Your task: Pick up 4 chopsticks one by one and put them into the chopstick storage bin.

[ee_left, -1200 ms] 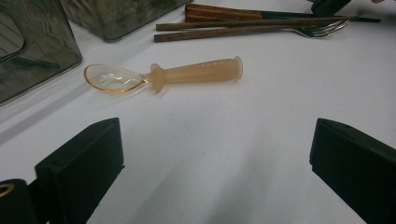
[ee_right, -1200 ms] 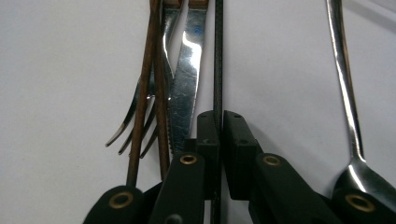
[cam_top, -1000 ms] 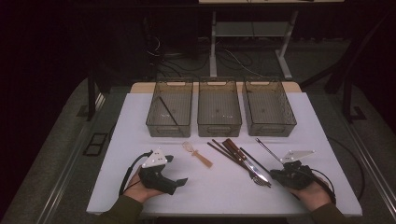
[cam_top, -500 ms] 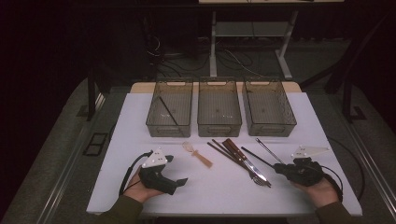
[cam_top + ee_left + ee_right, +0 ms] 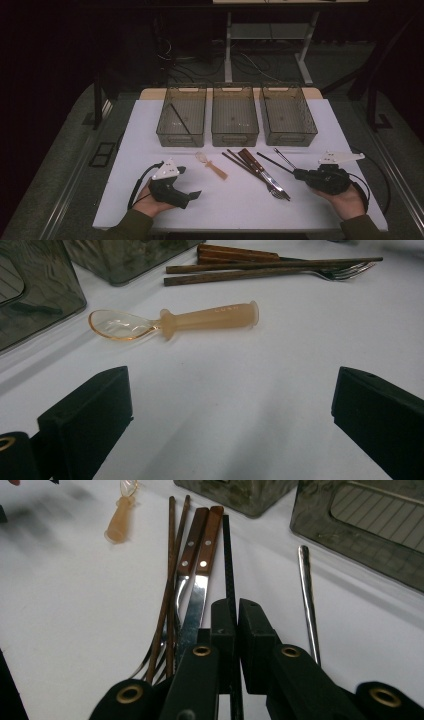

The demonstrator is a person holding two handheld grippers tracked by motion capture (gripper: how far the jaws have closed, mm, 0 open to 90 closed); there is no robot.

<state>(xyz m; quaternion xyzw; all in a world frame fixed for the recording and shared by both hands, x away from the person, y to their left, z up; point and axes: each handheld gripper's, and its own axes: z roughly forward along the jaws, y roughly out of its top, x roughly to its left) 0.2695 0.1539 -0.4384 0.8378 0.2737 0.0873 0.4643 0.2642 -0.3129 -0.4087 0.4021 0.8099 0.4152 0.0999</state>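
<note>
the right gripper (image 5: 236, 615) has its jaws nearly closed on a thin black chopstick (image 5: 228, 555), which runs from between the pads straight out ahead of them; in the high view the same chopstick (image 5: 274, 163) reaches from the gripper (image 5: 299, 174) toward the bins. just to one side of these jaws lies a silver metal chopstick (image 5: 307, 595), and on the other side a wood-handled knife (image 5: 205, 550) and a wood-handled fork (image 5: 186, 555), with two brown wooden chopsticks (image 5: 169, 570) beyond. the left gripper (image 5: 230, 410) stands wide open with nothing between its jaws, and an orange translucent baby spoon (image 5: 175, 322) lies ahead of it. three clear grey bins (image 5: 235, 115) sit in a row beyond both grippers; the one on the left holds one dark stick (image 5: 180, 119). the held chopstick is slim, straight and matte black with a fine ridged texture.
</note>
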